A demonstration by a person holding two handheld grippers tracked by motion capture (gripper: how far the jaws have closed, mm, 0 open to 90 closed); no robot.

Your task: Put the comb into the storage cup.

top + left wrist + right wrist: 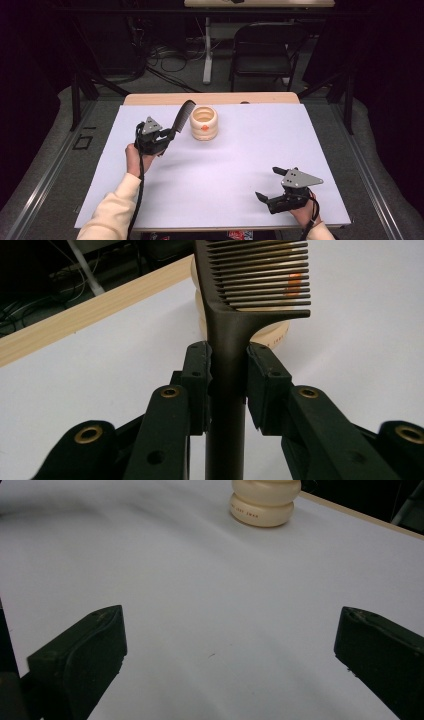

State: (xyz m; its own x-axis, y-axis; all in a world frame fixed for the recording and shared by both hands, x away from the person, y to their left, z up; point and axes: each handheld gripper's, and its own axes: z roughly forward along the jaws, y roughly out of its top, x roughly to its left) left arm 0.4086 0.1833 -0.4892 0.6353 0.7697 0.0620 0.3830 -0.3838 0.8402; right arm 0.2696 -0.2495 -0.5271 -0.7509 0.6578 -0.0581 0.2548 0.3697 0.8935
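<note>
A white desk (240, 170) stands in a dark room. On its far side sits a cream ribbed cup (204, 123). The left gripper (167, 136) has its jaws clamped on the handle of a black comb (183, 116), teeth raised beside the cup. The right gripper (267, 184) rests near the front edge, jaws wide apart and empty.

comb (240, 315) tip cropped, cup (272, 332) half-hidden – behind comb

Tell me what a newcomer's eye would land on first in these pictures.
First the black comb, clamped by its handle in the left tongs and raised at the far left of the white table. Just beyond it stands a cream ribbed pot with an orange mark. The right tongs rest open and empty at the near right.
</note>
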